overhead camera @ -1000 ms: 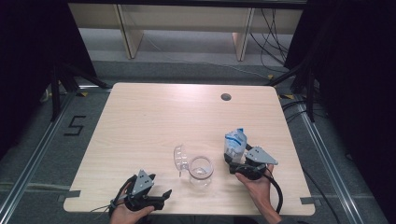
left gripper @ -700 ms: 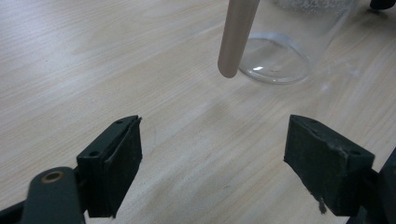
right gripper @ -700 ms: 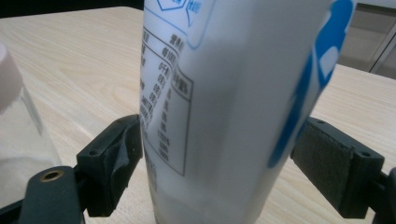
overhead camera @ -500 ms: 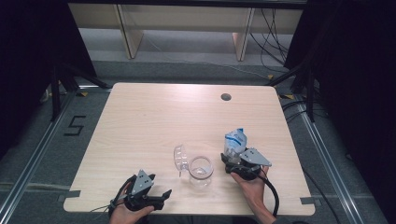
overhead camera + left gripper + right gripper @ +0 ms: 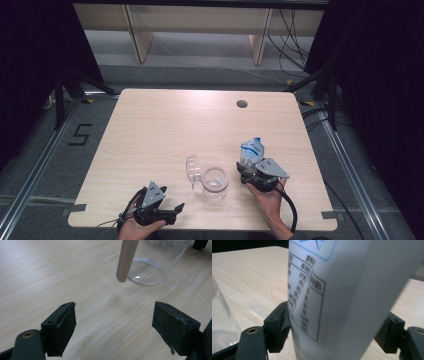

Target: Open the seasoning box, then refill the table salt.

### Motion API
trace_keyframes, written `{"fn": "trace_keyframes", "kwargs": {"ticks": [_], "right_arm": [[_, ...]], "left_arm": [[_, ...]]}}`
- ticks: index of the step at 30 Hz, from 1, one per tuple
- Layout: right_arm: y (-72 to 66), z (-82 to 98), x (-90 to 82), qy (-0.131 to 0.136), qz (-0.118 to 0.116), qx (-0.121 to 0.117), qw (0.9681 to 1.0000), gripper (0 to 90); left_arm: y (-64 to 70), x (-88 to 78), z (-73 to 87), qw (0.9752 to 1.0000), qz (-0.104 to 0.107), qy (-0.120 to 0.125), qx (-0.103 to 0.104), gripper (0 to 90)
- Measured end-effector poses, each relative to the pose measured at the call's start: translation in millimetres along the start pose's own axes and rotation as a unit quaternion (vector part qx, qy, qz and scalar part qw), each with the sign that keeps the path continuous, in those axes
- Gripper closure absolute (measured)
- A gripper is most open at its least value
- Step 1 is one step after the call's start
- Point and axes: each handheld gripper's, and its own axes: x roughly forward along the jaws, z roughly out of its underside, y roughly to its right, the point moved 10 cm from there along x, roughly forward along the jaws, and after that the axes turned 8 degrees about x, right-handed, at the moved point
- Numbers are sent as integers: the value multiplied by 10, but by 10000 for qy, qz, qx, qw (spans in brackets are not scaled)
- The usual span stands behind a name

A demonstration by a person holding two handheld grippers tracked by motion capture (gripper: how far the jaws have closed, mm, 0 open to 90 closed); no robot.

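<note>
A white pouch with blue print (image 5: pixel 251 148) stands upright on the wooden table (image 5: pixel 165 130), right of centre. My right gripper (image 5: pixel 247 166) has just been closing its jaws on the pouch. In the right gripper view the pouch (image 5: pixel 342 290) sits between both pads, and the left pad (image 5: pixel 279 327) presses its side. A clear glass jar (image 5: pixel 215 182) stands left of the pouch, with a clear curved piece (image 5: pixel 192 170) beside it. My left gripper (image 5: pixel 175 209) rests open near the front edge with nothing between its pads, facing the jar (image 5: pixel 150 265). A beige rod (image 5: pixel 126 260) hangs before the jar.
A round hole (image 5: pixel 242 104) sits near the table's far edge. Wooden shelf legs (image 5: pixel 137 35) stand beyond the table and cables (image 5: pixel 300 35) trail on the floor at the back right. The jar's wall (image 5: pixel 222 320) shows at the left of the right gripper view.
My right gripper has edged slightly left at the base of the pouch and its jaws have narrowed around it. The left gripper, jar and pouch stay where they were.
</note>
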Motion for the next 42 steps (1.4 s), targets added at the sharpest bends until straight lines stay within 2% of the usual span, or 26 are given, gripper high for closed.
{"fn": "trace_keyframes", "kwargs": {"ticks": [4,9,12,13,14,16,18,19,22,24,25,26,30,32,34,35,37,38,39,40,42], "right_arm": [[-25,-15,34,69,-47,-10,10000,276],[-12,-28,48,93,26,-34,9999,293],[-18,-37,70,116,-86,-15,9999,315],[-9,-35,62,103,-19,-6,9999,319],[-4,-38,67,100,-51,-40,9999,320],[-1,-43,71,125,-49,-44,9999,324],[-10,-43,80,106,-169,-63,9998,334],[19,-63,82,186,-110,-190,9996,342],[16,-64,89,164,-188,-209,9995,358],[20,-65,87,174,-178,-131,9996,374],[-1,-62,89,184,-229,-7,9996,376],[26,-68,90,161,-242,-142,9995,379],[35,-67,84,90,-250,-179,9995,393],[26,-79,96,143,-354,-156,9991,397],[43,-79,87,100,-354,-222,9991,401],[38,-81,87,83,-412,-222,9989,403],[39,-86,89,30,-529,-278,9982,407],[20,-88,100,58,-610,-217,9979,412],[35,-91,102,9,-657,-386,9971,413],[39,-102,111,79,-659,-383,9971,414],[32,-99,106,12,-788,-523,9955,416]], "left_arm": [[3,6,1,10000,11,14,-34,186],[5,6,1,10000,11,11,-49,185],[6,7,-2,10000,30,31,-52,186],[-1,1,5,10000,29,-6,-26,186],[1,-1,5,10000,28,-8,-42,185],[-13,-9,6,10000,-3,-27,57,186],[-9,-5,2,10000,22,1,34,186],[-2,2,-10,10000,16,53,-21,185],[-3,3,-15,10000,16,62,6,186],[-2,1,-16,10000,3,57,-12,186],[-3,1,-17,10000,7,50,-1,186],[2,3,-17,10000,24,47,-17,187],[21,7,-23,9999,33,91,-99,188],[-14,-7,-9,10000,-23,5,40,188],[-2,-2,-20,10000,1,65,-10,189],[-9,-6,-13,10000,12,33,48,189],[-9,-5,-12,10000,12,44,13,190],[-17,-11,-5,10000,-1,13,37,190],[-17,-13,-6,10000,-4,17,16,193],[-19,-16,-3,10000,6,-6,33,193],[-12,-3,-13,10000,32,13,30,193]]}}
